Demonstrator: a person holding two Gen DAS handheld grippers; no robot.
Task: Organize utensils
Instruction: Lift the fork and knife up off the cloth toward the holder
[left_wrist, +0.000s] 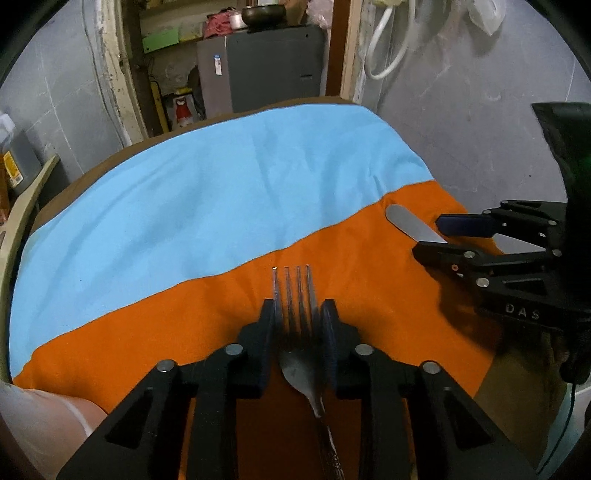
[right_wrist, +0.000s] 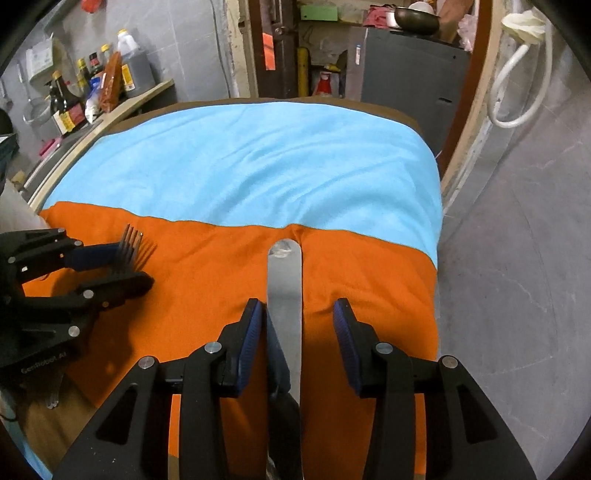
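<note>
Orange cloth (right_wrist: 207, 280), left claw (left_wrist: 298, 314) pinching fork (left_wrist: 295, 295) — right claw (right_wrist: 298, 314) spread, knife (right_wrist: 284, 288) between.

Grey tiled walls (right_wrist: 517, 258) enclose the room. Behind the desk (right_wrist: 402, 112), a wooden doorway (left_wrist: 127, 74) opens onto a dark grey cabinet (left_wrist: 273, 66) with a metal bowl (right_wrist: 417, 20) on top. A side shelf (right_wrist: 122, 107) holds sauce bottles (right_wrist: 66, 107). A white hose (left_wrist: 388, 51) hangs on the wall.

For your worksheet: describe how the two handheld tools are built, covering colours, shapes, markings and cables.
Both are black, angular linkages with silver round pivot pins and dark blue ribbed pads. The right tool carries pale "DAS" lettering and a thin dark cable; the left tool shows "GenRobot" lettering.
</note>
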